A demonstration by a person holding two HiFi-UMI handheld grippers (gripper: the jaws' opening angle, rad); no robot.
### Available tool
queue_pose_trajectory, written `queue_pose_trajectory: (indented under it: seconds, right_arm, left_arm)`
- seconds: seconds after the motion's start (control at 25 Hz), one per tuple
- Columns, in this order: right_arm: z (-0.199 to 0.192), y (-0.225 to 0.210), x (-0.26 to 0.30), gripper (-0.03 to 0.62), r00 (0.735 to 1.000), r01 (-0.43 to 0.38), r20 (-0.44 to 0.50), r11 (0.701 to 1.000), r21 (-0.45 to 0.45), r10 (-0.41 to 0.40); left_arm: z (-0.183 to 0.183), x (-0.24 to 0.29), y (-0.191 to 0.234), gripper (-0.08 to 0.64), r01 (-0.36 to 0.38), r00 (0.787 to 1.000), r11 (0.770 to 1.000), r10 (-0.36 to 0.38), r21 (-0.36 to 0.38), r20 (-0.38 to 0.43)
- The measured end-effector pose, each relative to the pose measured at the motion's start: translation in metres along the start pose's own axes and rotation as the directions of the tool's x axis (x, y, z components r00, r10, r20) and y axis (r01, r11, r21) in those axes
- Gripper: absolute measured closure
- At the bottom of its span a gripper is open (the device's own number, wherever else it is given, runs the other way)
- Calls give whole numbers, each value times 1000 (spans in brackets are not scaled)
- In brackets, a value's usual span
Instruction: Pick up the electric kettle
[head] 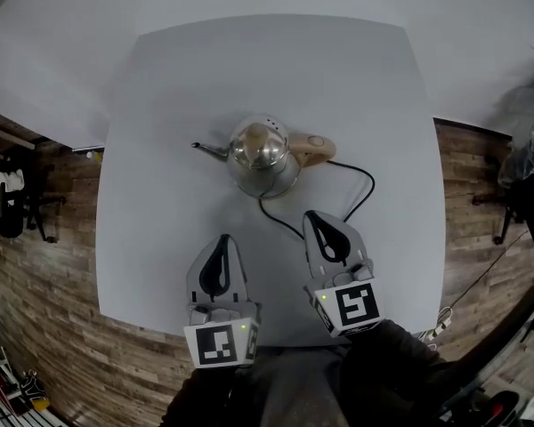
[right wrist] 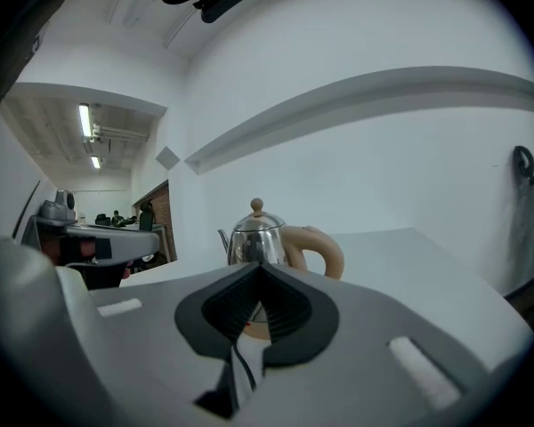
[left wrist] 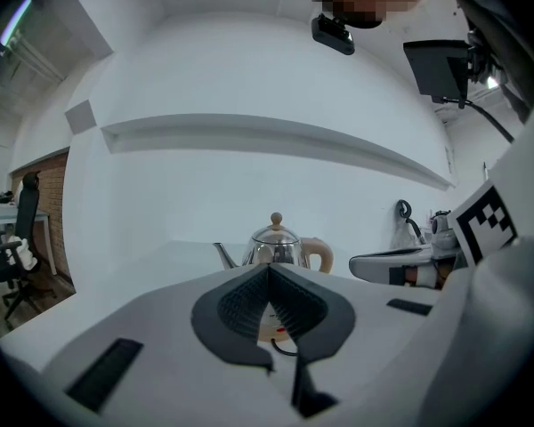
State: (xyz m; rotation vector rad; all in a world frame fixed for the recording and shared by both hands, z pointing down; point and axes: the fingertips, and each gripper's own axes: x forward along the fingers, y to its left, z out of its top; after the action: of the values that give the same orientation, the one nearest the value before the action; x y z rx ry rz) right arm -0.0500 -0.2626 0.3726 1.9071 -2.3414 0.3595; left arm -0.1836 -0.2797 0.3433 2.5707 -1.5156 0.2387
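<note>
A shiny steel electric kettle [head: 262,156] with a beige handle [head: 311,149] on its right and a thin spout to the left stands mid-table on its base. Its black cord [head: 338,198] loops toward the near right. My left gripper [head: 221,238] is shut and empty, near the table's front edge, left of and short of the kettle. My right gripper [head: 317,215] is also shut and empty, a little closer, just before the cord. The kettle [left wrist: 274,244] shows beyond the closed jaws in the left gripper view, and the kettle [right wrist: 260,237] stands straight ahead in the right gripper view.
The white table [head: 160,105] stands against a white wall. Wood floor lies on both sides, with an office chair [head: 9,205] at the left and dark equipment [head: 525,194] at the right. The cord runs off the table's right front.
</note>
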Motion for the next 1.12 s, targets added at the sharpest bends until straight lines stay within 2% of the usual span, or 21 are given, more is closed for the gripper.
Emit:
queue_pose_trajectory:
  seconds: [0.4, 0.6, 0.88, 1.04, 1.08, 1.12]
  right_arm:
    - [-36, -14, 35, 589, 990, 141, 31, 990, -8, -141]
    - [-53, -20, 46, 589, 982, 183, 50, 983, -1, -182]
    - [-53, -27, 55, 589, 974, 220, 48, 975, -7, -219]
    - [-52, -29, 59, 586, 972, 230, 46, 973, -16, -229]
    - [-52, -30, 61, 505, 973, 227, 46, 974, -7, -227]
    - [-52, -32, 62, 420, 972, 230, 47, 973, 5, -230]
  left_arm:
    - [-41, 44, 16, 560, 89, 996, 995, -89, -34, 3]
    - [-68, 59, 22, 560, 103, 995, 994, -103, -37, -15]
    - [-66, 70, 26, 560, 120, 993, 993, -120, -12, 8]
    - [-62, 75, 35, 560, 112, 993, 993, -111, -28, 34]
    - [-60, 76, 37, 555, 115, 993, 993, -113, -36, 46]
    - [-58, 77, 38, 507, 117, 992, 992, -115, -45, 57]
